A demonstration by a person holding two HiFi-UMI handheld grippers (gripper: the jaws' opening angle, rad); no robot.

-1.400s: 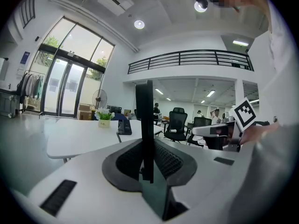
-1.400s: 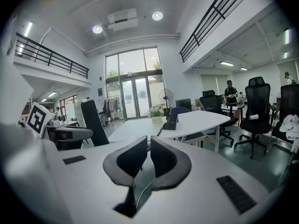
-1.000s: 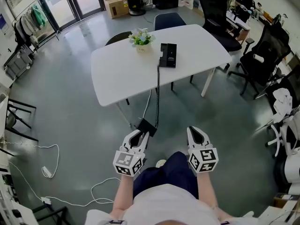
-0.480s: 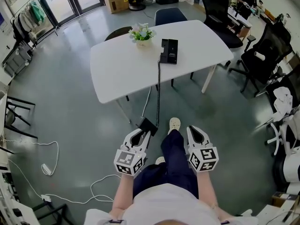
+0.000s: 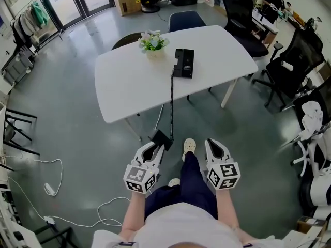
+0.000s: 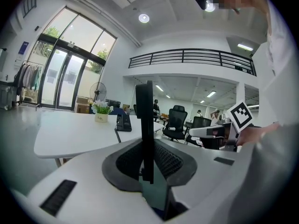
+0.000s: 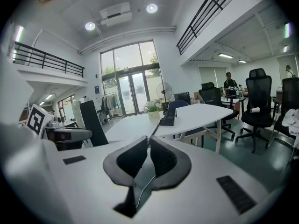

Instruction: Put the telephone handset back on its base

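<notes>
The black handset (image 5: 161, 138) stands on end between the jaws of my left gripper (image 5: 155, 149), which is shut on it low over the floor in the head view. Its coiled cord (image 5: 171, 99) runs up to the black telephone base (image 5: 184, 62) on the white table (image 5: 129, 81). In the left gripper view the handset (image 6: 145, 120) rises between the pads, with the base (image 6: 123, 122) far ahead. My right gripper (image 5: 214, 148) is shut with nothing in it, beside the left one. From the right gripper (image 7: 148, 141) the base (image 7: 168, 115) shows on the table edge.
A small flower pot (image 5: 151, 43) stands on the table behind the base. Two chairs (image 5: 186, 20) are tucked in at the far side. Black office chairs (image 5: 289, 66) fill the right. White cables (image 5: 51, 187) lie on the floor at left. My foot (image 5: 189, 148) is forward.
I have stepped towards the table: a leg and shoe now show between the grippers, and the table has shifted a little in view. Both grippers keep their pose and the handset stays gripped.
</notes>
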